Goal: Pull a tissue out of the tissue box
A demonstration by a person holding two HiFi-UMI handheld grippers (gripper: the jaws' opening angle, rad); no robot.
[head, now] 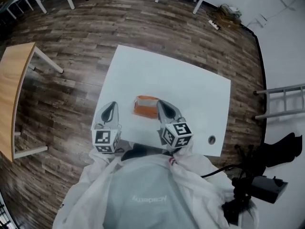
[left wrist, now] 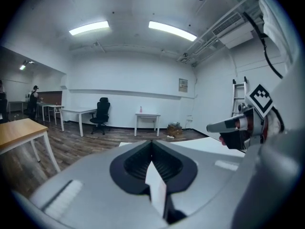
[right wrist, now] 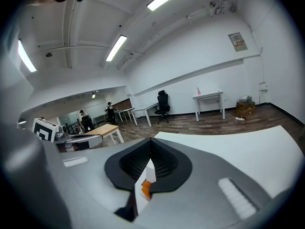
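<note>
A: What's hard to read?
B: In the head view the tissue box [head: 144,105] is small and blurred, with orange sides and a pale top. Can't tell if a tissue sticks out. Its right end is cut off behind the right gripper [head: 160,103], and I can't tell if they touch. The person's arms are buried in white clothing [head: 190,178] at the bottom edge.

A: Where's the box?
B: On the white table [head: 190,89], towards the person's edge, between the two grippers. The left gripper [head: 112,105] is near its left side but apart from it.

A: Do the gripper views add anything?
B: The left gripper view misses the box. There's only a white sliver in the slot below the left gripper [left wrist: 152,143] tips. It also shows the right gripper [left wrist: 233,127] off to the right, plus an office chair [left wrist: 101,112] and a ladder [left wrist: 238,95] across the room. The right gripper view does catch the tissue box [right wrist: 145,189], as an orange scrap low in the slot under the right gripper [right wrist: 150,140]. The left gripper [right wrist: 78,141] is off to the left.

A: Jaws?
B: Both pairs are pressed together at the tips with nothing between them. The orange scrap lies beyond the right jaws and isn't pinched.
</note>
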